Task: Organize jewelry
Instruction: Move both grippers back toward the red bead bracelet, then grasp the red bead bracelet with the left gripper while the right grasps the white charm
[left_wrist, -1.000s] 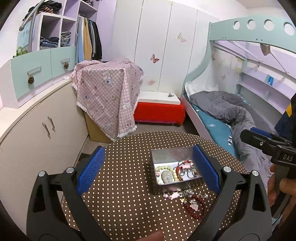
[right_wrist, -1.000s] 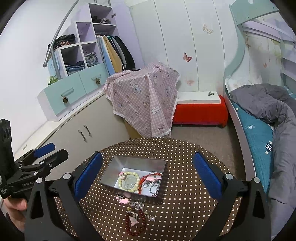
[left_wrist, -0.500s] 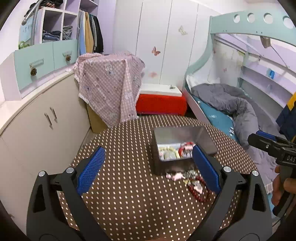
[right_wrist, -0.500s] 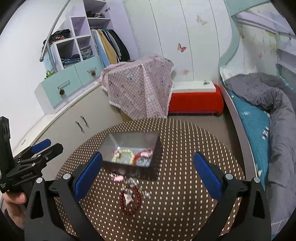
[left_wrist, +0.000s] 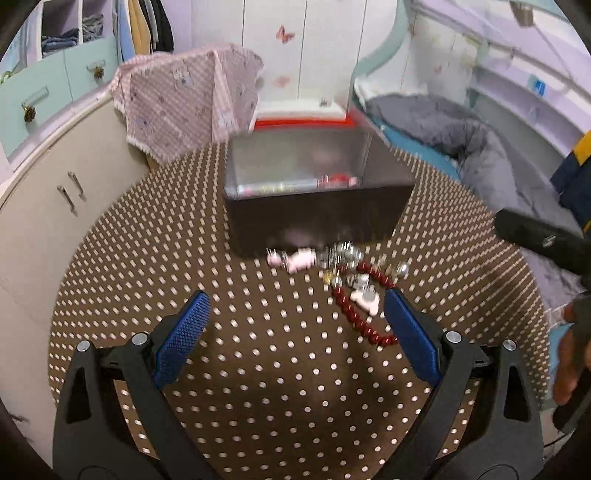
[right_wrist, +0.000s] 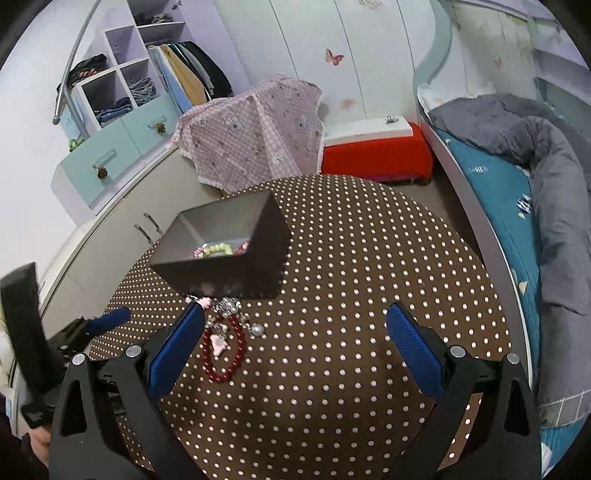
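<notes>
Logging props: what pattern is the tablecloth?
Brown with white polka dots; clearest in the right wrist view.

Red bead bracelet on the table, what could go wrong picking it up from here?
The red bead bracelet lies tangled with a pink charm and silver pieces, so lifting it may drag them along. Both the left gripper and right gripper are open and close together, so they might collide. The tin box stands close behind and could get nudged.
</notes>
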